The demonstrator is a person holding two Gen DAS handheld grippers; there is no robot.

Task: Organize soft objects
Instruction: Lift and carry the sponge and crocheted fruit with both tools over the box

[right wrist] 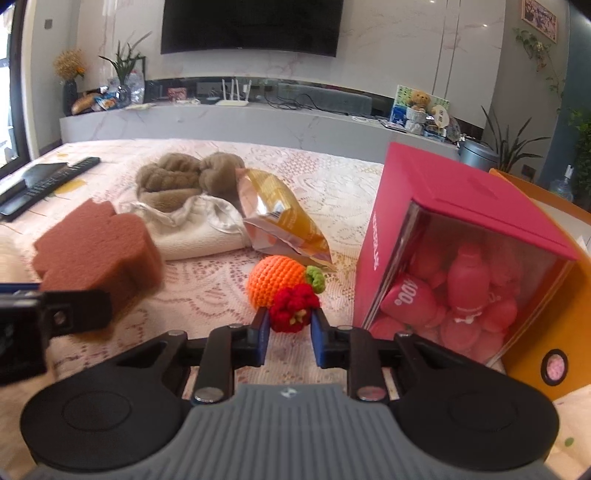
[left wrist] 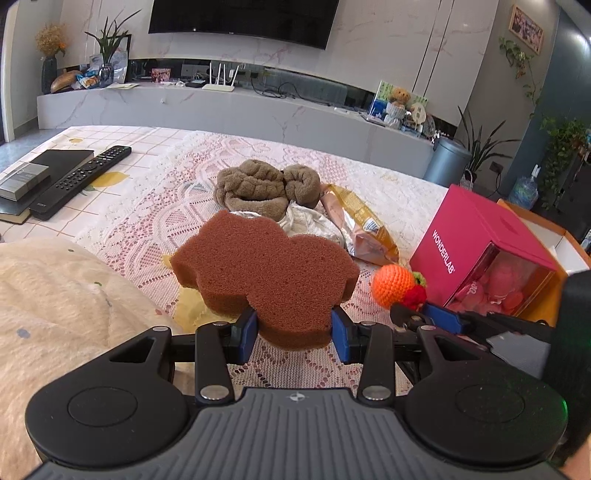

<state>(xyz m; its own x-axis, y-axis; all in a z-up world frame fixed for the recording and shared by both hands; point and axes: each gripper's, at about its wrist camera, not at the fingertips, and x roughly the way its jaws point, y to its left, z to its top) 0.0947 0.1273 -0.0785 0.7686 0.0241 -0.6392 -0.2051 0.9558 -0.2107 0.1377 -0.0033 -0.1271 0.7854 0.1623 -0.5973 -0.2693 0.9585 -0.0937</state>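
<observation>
The pink box (right wrist: pixel 436 206) holds pink plush; left gripper (left wrist: pixel 294 329) pinches the lobed brown sponge (left wrist: pixel 266 266), right gripper (right wrist: pixel 290 334) pinches the crocheted red berry (right wrist: pixel 293 308).

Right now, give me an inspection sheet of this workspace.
Surface: pink lace tablecloth over the table.
Job's things: brown flower-shaped sponge; orange crocheted ball with a red crocheted berry; brown fleece bundle.
Clutter: yellow foil snack bag, pink Wonderlab box, black remote control, white cloth.
Tools: left tool shut on the sponge; right tool shut on the berry.
Cables: black leads on the far counter.
Surroundings: wall television, potted plants, grey bin.
</observation>
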